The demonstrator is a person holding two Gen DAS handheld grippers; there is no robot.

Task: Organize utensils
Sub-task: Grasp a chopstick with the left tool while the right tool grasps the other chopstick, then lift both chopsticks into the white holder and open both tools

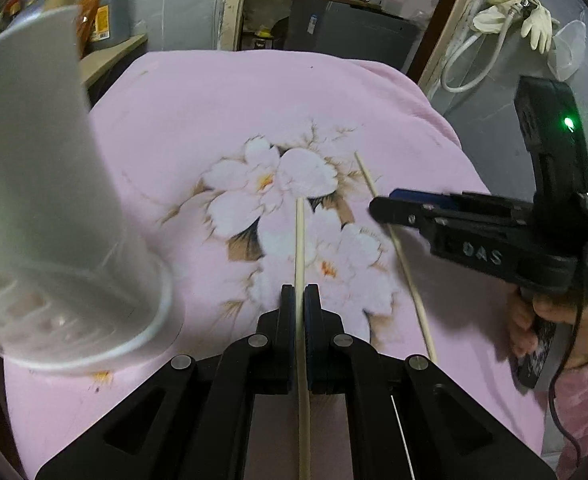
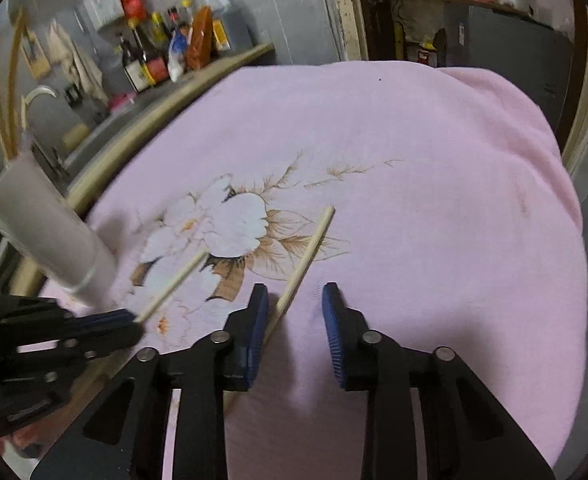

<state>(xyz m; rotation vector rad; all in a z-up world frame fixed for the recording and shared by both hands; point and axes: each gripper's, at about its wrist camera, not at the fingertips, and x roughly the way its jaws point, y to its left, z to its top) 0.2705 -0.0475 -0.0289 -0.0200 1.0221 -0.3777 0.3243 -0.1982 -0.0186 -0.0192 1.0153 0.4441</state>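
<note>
Pink fleece cloth (image 1: 222, 112) with printed white blossoms drapes the table, its far edge rounded and its middle bare; from the left wrist, the left gripper (image 1: 299, 296) pinches a thin wooden chopstick (image 1: 299, 240) right of a blurred white cup (image 1: 46, 200). From the right wrist, the right gripper (image 2: 296, 300) stands parted around a second chopstick (image 2: 308, 254), which touches the left pad while the cup (image 2: 50, 240) sits far left.

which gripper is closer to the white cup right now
Left. The left gripper, shut on one chopstick, sits right beside the white cup. The right gripper straddles the other chopstick, farther across the pink cloth from the cup.
</note>
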